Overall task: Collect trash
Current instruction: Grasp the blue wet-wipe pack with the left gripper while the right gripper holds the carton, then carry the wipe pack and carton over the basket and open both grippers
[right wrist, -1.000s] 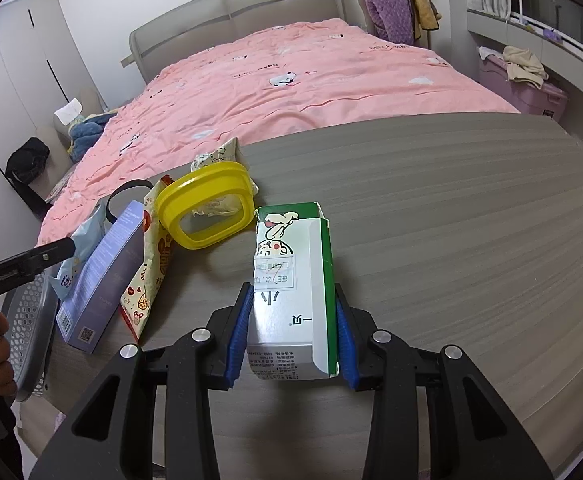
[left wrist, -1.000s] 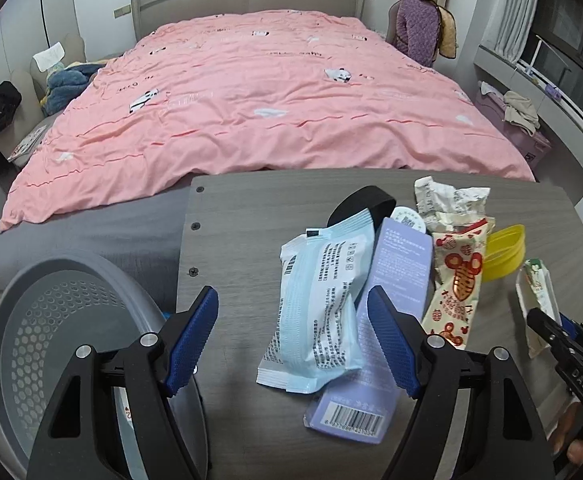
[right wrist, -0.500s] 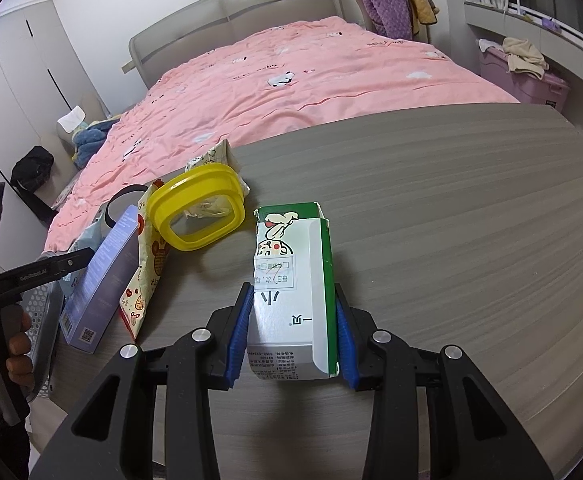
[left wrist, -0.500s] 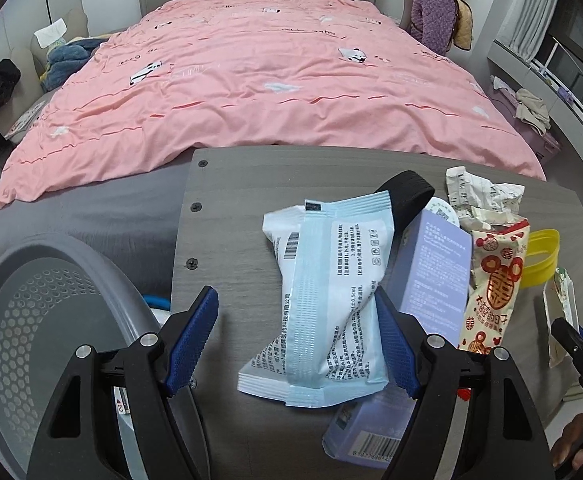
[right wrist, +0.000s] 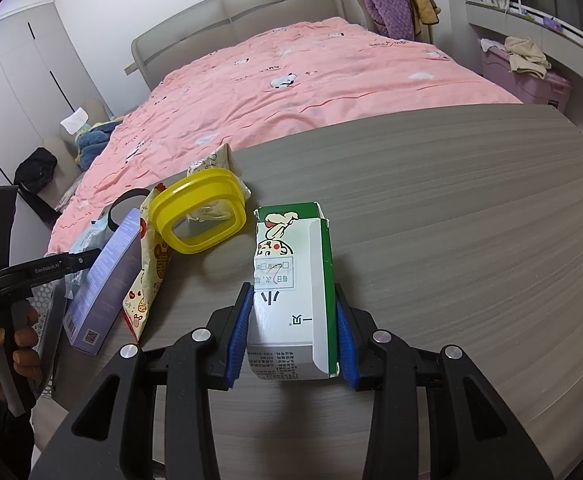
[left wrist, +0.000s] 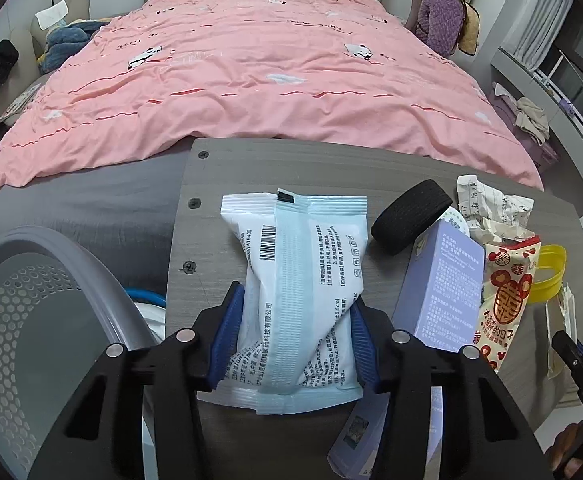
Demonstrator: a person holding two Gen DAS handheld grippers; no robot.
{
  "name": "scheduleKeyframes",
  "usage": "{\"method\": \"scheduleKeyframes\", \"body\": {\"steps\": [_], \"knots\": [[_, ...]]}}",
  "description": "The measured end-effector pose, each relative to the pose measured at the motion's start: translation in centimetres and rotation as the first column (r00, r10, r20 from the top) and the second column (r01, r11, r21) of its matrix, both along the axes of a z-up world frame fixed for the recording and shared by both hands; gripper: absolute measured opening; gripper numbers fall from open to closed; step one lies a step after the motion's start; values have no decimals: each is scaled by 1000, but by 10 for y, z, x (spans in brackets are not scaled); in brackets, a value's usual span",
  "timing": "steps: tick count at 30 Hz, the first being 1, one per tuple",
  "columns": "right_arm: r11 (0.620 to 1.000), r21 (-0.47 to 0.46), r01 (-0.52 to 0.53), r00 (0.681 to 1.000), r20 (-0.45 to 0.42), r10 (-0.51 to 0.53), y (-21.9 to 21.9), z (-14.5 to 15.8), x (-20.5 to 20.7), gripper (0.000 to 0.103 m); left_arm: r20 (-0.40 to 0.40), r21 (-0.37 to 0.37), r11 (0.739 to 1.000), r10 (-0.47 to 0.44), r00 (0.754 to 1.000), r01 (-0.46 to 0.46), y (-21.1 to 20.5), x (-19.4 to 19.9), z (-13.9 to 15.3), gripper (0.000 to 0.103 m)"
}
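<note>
A: What has your left gripper [left wrist: 293,334] got?

B: Its blue fingers [left wrist: 227,330] are clamped on the pale blue wipes packet [left wrist: 297,292], over the worktop [left wrist: 275,164] edge, with the grey perforated bin [left wrist: 31,340] to its left.

A: And your right gripper [right wrist: 291,330]?

B: Clenched on the green-and-white carton [right wrist: 295,280], which rests on the worktop just beside the yellow lid [right wrist: 199,210], the red snack wrapper [right wrist: 149,276] and the purple box [right wrist: 105,276].
</note>
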State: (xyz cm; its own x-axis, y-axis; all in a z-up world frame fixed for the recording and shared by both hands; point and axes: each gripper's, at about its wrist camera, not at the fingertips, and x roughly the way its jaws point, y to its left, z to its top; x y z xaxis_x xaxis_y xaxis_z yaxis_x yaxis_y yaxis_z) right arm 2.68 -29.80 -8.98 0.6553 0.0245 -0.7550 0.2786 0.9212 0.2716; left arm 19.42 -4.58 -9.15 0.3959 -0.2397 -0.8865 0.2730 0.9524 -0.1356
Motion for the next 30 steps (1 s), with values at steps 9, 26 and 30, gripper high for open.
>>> {"method": "scheduleKeyframes", "body": {"steps": [9,26,30], "knots": [[1000,-19,-22,1000,20,22,10,19,-4,37,105,-4,999,38,994,-38,15,-20,32,47],[949,-66,-308,944,104,313,133,72,29,37,277,53,974,197,940,-220,116,-92,63,47],[912,-49,-407,907,99,410,181,69,47,37,277,61,954,265,923,-293,151,-101,58,47]]}}
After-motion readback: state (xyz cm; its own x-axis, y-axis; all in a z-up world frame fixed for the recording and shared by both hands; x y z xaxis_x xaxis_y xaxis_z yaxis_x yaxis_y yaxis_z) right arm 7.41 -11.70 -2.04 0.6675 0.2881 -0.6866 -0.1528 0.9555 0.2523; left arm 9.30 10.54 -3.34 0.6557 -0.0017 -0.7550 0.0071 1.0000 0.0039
